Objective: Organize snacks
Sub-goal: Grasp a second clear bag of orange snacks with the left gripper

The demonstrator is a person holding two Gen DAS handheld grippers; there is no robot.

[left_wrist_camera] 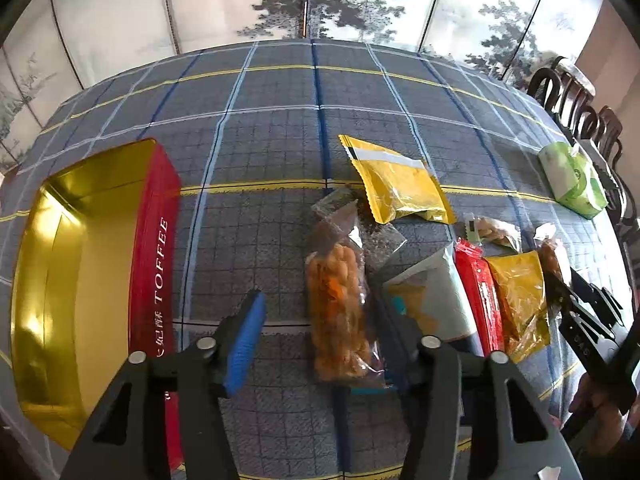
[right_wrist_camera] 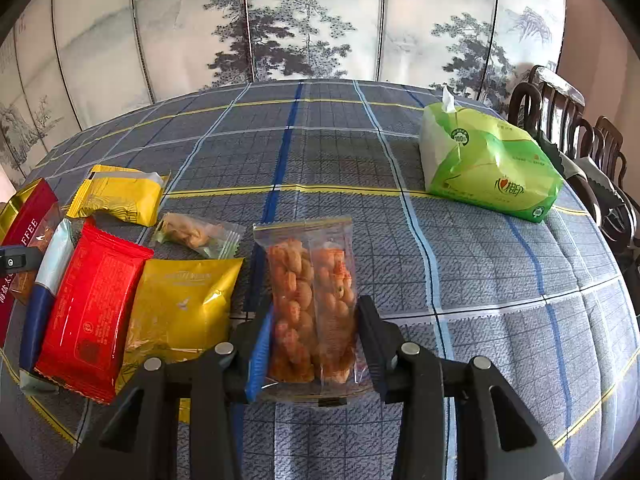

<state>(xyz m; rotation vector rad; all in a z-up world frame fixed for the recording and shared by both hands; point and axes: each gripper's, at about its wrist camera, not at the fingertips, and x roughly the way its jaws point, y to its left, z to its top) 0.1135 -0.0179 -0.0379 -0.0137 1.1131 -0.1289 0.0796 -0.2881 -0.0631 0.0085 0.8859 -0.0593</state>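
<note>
Bright, perhaps window-lit; glare on the gold tin (left_wrist_camera: pixel 60 240), sharp focus, strong fisheye bending at edges

The tabletop (right_wrist_camera: pixel 480 280) wears a grey-blue plaid cloth crossed by blue, white and yellow lines. The toffee tin (left_wrist_camera: pixel 154 248) is red outside with white lettering and gold inside; the tissue pack (right_wrist_camera: pixel 488 164) is green and white. Among the snacks lie a red packet (right_wrist_camera: pixel 92 312), yellow packets (right_wrist_camera: pixel 184 304), and a clear bag of orange-brown biscuits (right_wrist_camera: pixel 312 304); behind stands a pale screen (right_wrist_camera: pixel 312 20) painted with grey pines.
</note>
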